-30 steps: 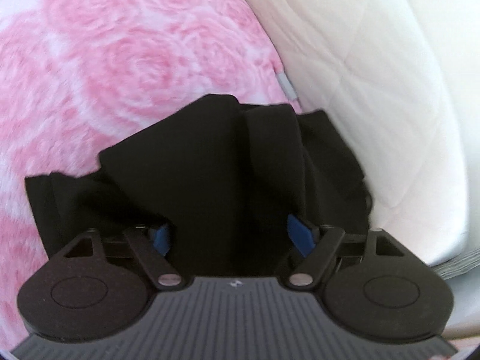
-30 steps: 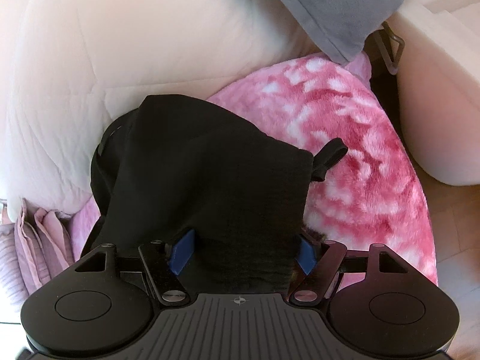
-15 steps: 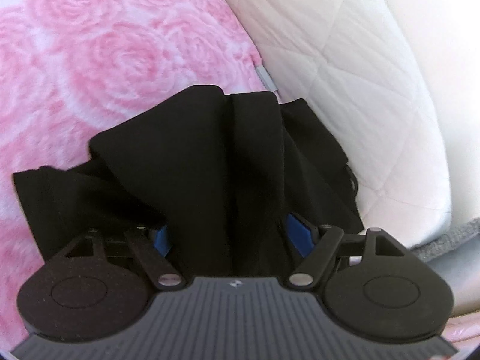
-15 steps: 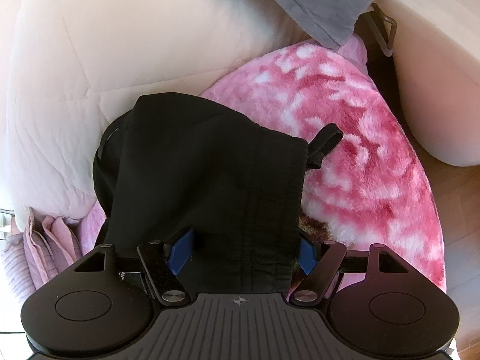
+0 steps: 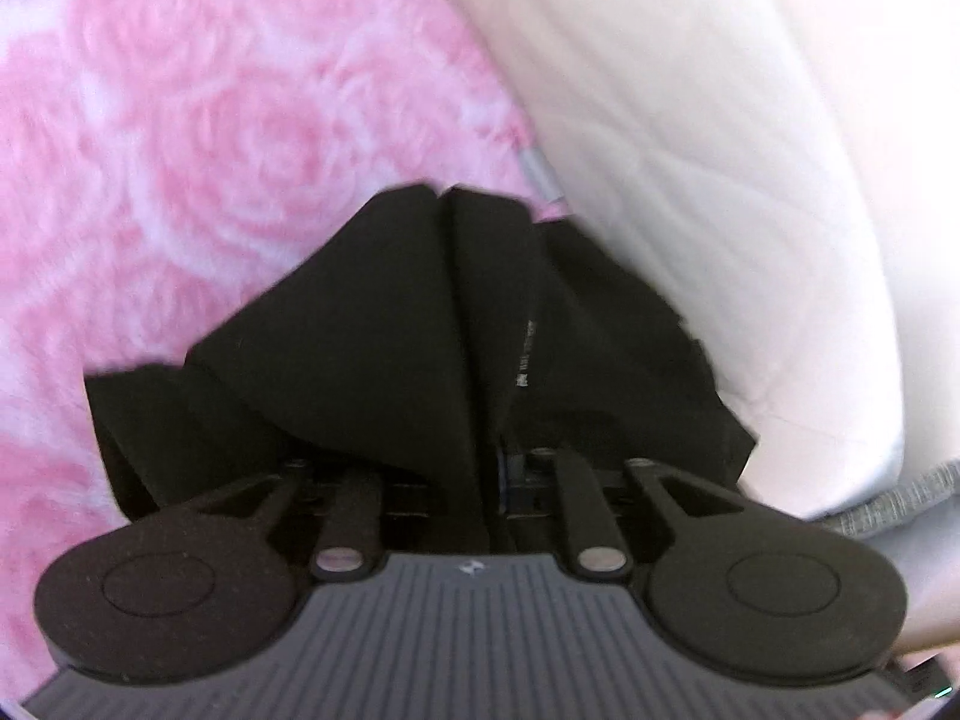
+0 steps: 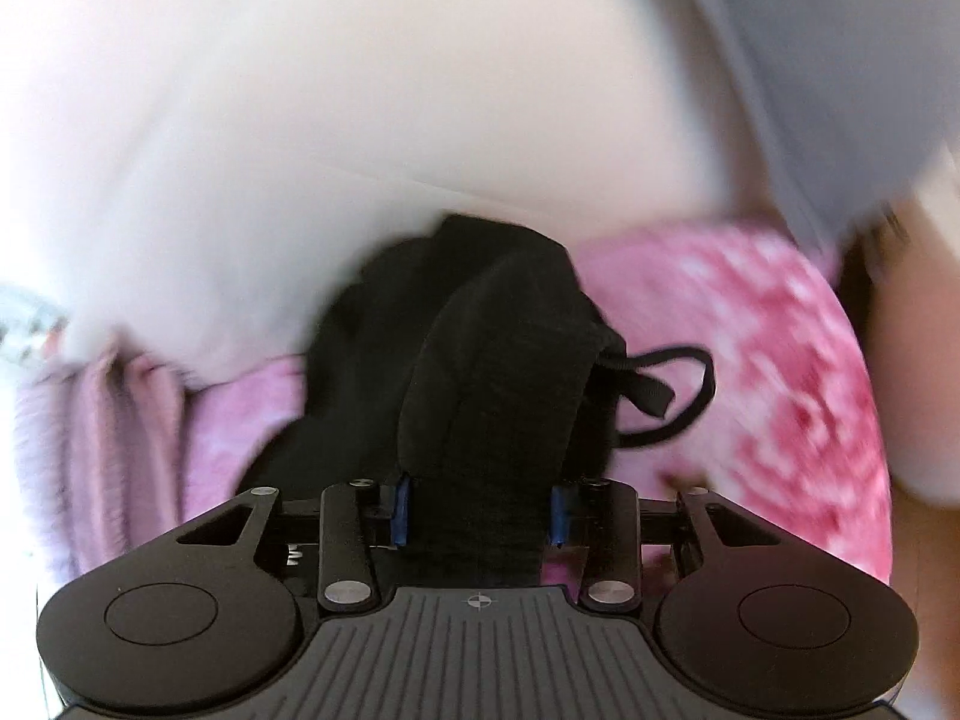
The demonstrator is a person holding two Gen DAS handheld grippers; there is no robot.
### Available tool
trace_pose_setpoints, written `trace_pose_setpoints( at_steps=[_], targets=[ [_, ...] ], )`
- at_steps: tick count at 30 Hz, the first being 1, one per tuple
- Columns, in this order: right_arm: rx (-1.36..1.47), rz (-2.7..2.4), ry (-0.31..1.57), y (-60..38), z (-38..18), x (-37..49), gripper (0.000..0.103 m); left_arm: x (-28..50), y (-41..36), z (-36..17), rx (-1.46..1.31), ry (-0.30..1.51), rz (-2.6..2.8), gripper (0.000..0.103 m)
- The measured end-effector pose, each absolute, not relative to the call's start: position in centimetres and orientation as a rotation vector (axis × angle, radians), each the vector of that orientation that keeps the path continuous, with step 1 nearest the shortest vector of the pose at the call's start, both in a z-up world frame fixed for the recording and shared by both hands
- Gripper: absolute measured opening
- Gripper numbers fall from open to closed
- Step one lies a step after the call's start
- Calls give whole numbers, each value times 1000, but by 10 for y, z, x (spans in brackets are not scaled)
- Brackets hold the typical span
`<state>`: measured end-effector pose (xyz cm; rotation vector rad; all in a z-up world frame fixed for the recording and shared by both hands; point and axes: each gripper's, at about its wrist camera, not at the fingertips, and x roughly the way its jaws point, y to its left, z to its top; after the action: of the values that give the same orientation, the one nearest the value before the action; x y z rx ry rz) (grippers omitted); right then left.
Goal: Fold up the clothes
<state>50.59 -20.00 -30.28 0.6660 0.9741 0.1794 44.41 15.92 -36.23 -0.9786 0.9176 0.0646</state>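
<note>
The left hand-held gripper (image 5: 480, 468) is pinched tight on a fold of the black garment (image 5: 384, 324); its jaws have drawn together until almost no gap shows, and the cloth rises from between them in a bunched ridge toward 12 o'clock. From that ridge the fabric spreads out to 9 o'clock and 3 o'clock, lying on a pink rose-patterned blanket (image 5: 180, 120) that fills the view from 8 to 12 o'clock. A white quilted cushion (image 5: 720, 150) takes up the span from 12 to 3 o'clock, touching the garment's far edge. A strip of grey cloth (image 5: 888, 498) shows at 4 o'clock.

The right hand-held gripper (image 6: 480, 510) holds a thick band of the same black garment (image 6: 498, 360) between its blue-padded fingers (image 6: 401, 507), the jaws at a middling width with the cloth filling the gap. A black drawstring loop (image 6: 672, 396) hangs off the garment at 2 o'clock over the pink blanket (image 6: 780, 360). The white cushion (image 6: 360, 120) lies beyond at 12 o'clock, grey fabric (image 6: 840, 60) at 1 o'clock, and a pale pink folded cloth (image 6: 102, 450) at 9 o'clock. This view is blurred.
</note>
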Motion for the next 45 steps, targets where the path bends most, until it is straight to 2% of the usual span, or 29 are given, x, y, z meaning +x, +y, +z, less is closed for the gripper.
trace_pose_setpoints(
  at_steps=[6, 12, 18, 22, 25, 27, 28, 29, 32, 37, 41, 45],
  targets=[
    [510, 395, 815, -167, -221, 482, 38, 377, 177, -310, -1027, 786, 90, 12],
    [435, 634, 834, -113, -169, 437, 38, 245, 218, -250, -1072, 626, 246, 12],
    [368, 906, 905, -25, -137, 361, 38, 69, 250, -190, -1076, 420, 489, 12],
    [332, 1132, 863, 33, -101, 290, 38, -55, 252, -134, -1001, 249, 635, 12],
    [299, 1309, 862, 82, -74, 228, 41, -140, 243, -96, -892, 173, 783, 17],
    [213, 1348, 902, 109, -65, 189, 51, -187, 238, -86, -852, 223, 921, 38],
    [133, 1339, 932, 120, -67, 171, 65, -207, 237, -88, -848, 282, 986, 40],
    [53, 1323, 956, 130, -70, 151, 72, -228, 236, -92, -844, 343, 1051, 40],
    [-164, 1258, 1003, 148, -88, 88, 72, -289, 226, -127, -947, 564, 1180, 38],
    [-391, 1314, 1172, 144, -129, 16, 72, -347, 186, -175, -1067, 766, 1252, 36],
    [-564, 1333, 1182, 125, -143, -33, 72, -352, 164, -179, -1095, 787, 1217, 35],
    [-567, 1335, 1162, 101, -135, -64, 72, -368, 151, -143, -1001, 756, 1209, 35]
  ],
)
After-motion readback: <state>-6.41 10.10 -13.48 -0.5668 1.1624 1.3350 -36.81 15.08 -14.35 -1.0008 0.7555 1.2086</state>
